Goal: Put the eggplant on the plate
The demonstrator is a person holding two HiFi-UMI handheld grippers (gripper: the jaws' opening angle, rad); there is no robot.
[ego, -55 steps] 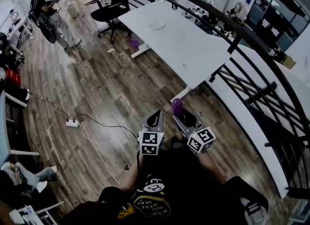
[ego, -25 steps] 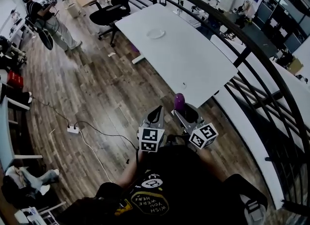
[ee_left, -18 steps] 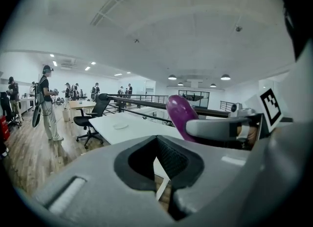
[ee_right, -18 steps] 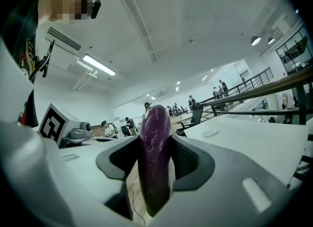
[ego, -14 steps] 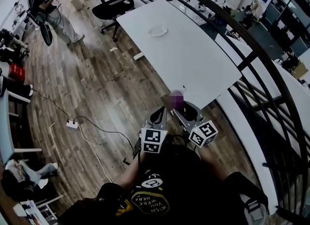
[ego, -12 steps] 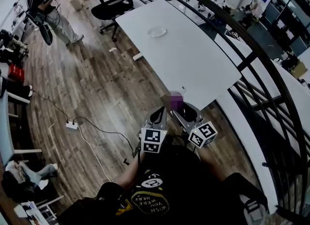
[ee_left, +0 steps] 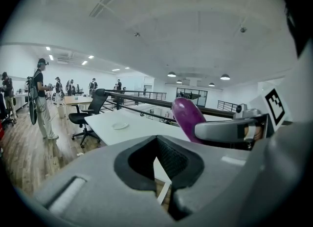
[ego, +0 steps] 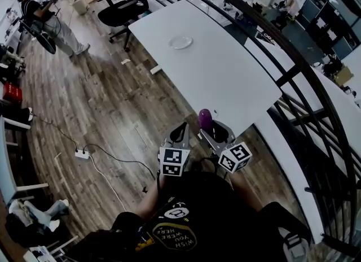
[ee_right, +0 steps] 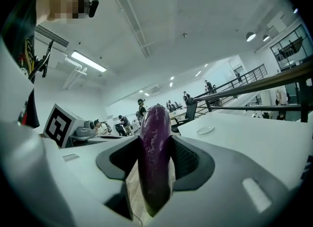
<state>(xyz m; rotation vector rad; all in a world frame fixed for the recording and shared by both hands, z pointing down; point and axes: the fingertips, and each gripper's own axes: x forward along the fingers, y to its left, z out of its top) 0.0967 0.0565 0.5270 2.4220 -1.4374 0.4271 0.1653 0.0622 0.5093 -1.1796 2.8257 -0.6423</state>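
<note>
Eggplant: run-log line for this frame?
right gripper: shut on eggplant | left gripper: shut, empty | plate: bare, far down table

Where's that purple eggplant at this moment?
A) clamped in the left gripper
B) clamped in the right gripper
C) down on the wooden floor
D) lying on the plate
B: the right gripper has its jaws shut on the eggplant, and the plate sits far off on the table.

Tabletop open to plate; railing rt
</note>
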